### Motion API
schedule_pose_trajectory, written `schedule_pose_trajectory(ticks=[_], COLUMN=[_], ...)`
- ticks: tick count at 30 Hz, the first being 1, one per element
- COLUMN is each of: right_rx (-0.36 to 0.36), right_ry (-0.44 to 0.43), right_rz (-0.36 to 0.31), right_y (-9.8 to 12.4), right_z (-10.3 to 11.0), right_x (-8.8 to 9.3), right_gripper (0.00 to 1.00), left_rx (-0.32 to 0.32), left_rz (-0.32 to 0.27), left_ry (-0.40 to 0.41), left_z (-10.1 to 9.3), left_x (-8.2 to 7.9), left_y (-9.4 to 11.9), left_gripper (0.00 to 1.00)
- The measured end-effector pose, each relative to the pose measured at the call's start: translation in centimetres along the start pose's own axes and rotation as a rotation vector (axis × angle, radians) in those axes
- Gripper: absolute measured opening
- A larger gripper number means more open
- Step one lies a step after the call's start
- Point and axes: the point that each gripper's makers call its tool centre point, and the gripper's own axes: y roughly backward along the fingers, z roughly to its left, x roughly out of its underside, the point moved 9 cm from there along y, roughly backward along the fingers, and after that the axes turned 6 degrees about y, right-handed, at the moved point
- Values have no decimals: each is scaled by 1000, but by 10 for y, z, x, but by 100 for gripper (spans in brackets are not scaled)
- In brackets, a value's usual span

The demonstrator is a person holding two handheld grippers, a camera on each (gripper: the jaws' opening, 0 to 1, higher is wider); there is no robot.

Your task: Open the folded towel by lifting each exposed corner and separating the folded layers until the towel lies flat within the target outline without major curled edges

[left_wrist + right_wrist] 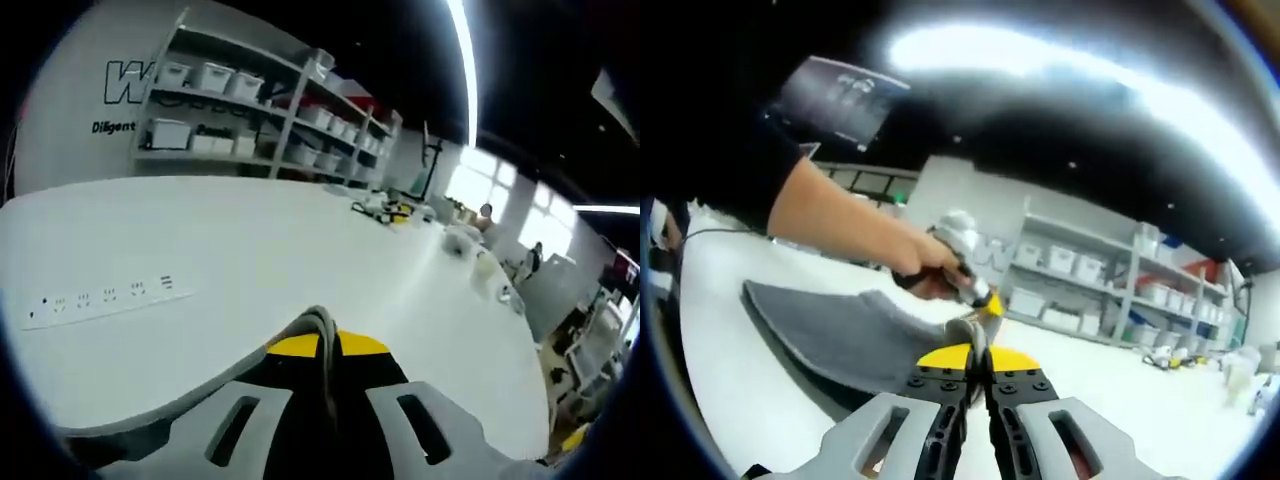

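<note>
Towel lifted off table, grey edge pinched in right gripper jaws, spreading left of them, another bit clamped in left gripper, hand just beyond.

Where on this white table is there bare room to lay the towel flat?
The broad bare stretch of table between the power strip and the clutter at the far edge is free. The right rim, with its cups, is crowded. Both grippers, left and right, grip the towel.
</note>
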Motion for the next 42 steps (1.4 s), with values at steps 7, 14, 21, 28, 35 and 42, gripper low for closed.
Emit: schedule_pose_trajectory(ticks=[7,14,21,28,35,42], right_rx=[-42,-33,-5,6,6,7], right_ry=[9,-3,47,26,27,38], right_rz=[134,146,148,164,181,211], right_y=[-4,1,6,7,7,8], right_z=[0,-4,1,-4,-4,-5], right_x=[17,18,19,24,27,32], right_gripper=[0,0,0,0,0,2], left_rx=[-13,-16,-30,-24,-15,-22], left_rz=[23,35,33,14,-14,-40], left_ry=[-16,-26,-26,-48,-58,-63], left_z=[0,-4,-2,-4,-5,-5], left_x=[4,7,7,7,5,4], left_y=[-8,-16,-20,-25,-27,-28], left_gripper=[4,4,5,8,13,26])
